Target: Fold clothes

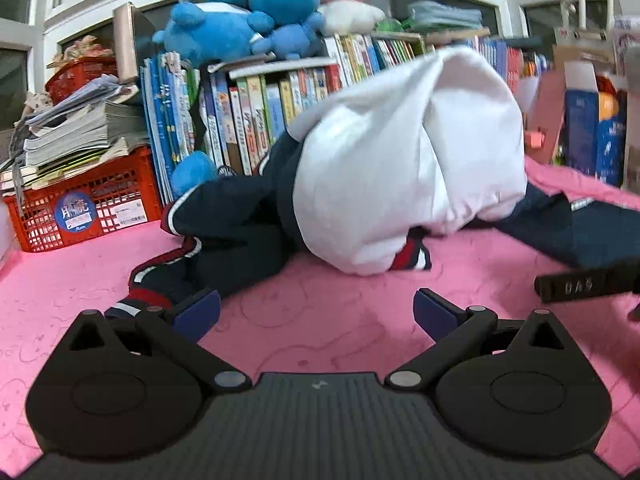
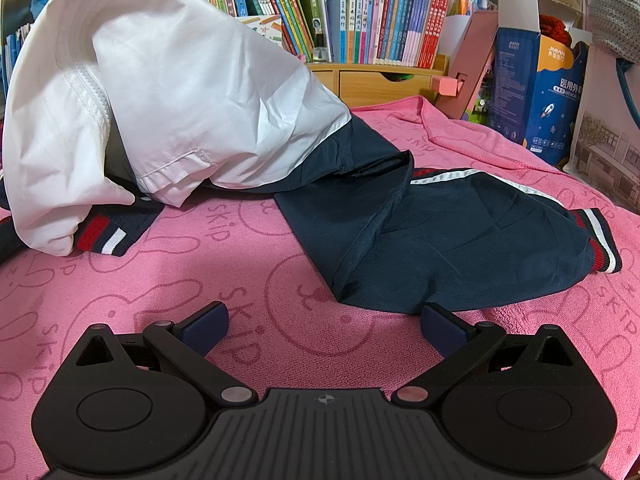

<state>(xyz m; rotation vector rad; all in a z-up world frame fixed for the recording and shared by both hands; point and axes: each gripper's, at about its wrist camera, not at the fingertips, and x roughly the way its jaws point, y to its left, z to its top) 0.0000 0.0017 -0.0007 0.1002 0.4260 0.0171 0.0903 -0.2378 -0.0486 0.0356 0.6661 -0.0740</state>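
Note:
A navy and white jacket [image 1: 400,152] lies heaped on the pink towel [image 1: 320,320], its white body bulging up and its navy sleeves with red-white cuffs spread to both sides. In the right wrist view the white part [image 2: 160,92] rises at the left and a navy sleeve [image 2: 440,240] stretches right to a striped cuff [image 2: 600,240]. My left gripper [image 1: 316,312] is open, just short of the jacket, with its left fingertip beside a striped cuff [image 1: 136,304]. My right gripper [image 2: 324,324] is open, its right fingertip at the navy sleeve's near edge.
Behind the towel stand rows of books [image 1: 280,104], a red crate [image 1: 80,208] stacked with papers, blue plush toys [image 1: 240,20] and a pink one. Blue boxes [image 2: 540,92] and a wooden drawer [image 2: 380,84] stand at the back right. A black gripper part [image 1: 588,284] shows at the right edge.

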